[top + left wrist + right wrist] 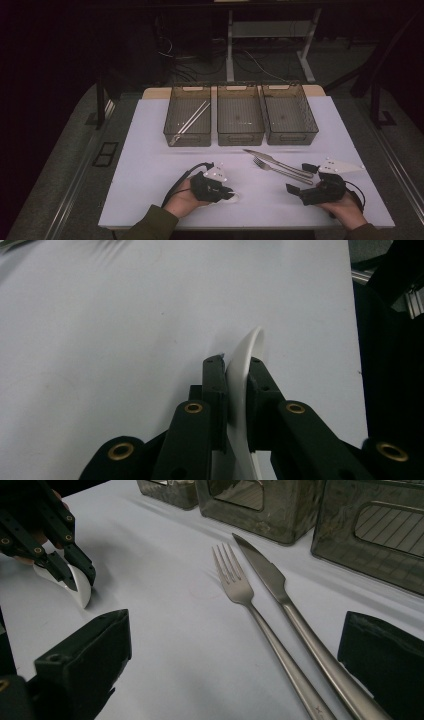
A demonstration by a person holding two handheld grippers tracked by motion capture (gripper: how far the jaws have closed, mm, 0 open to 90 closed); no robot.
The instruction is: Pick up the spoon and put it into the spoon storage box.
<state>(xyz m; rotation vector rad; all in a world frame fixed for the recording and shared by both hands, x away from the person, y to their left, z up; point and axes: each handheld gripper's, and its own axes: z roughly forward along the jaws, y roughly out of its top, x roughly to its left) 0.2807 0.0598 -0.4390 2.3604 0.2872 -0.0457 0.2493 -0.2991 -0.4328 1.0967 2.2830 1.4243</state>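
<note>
A lab or test room rather than a home is showing here. A white sheet (150,150) is covering a plain work table (155,92), which is standing on grey carpet (65,150) in a dim room. Behind it, loose cables (200,60) are trailing over the floor around the white metal legs of a desk frame (230,50). Three see-through plastic bins (240,122) are sitting in a neat row on the sheet, laid out like a set-up trial.
</note>
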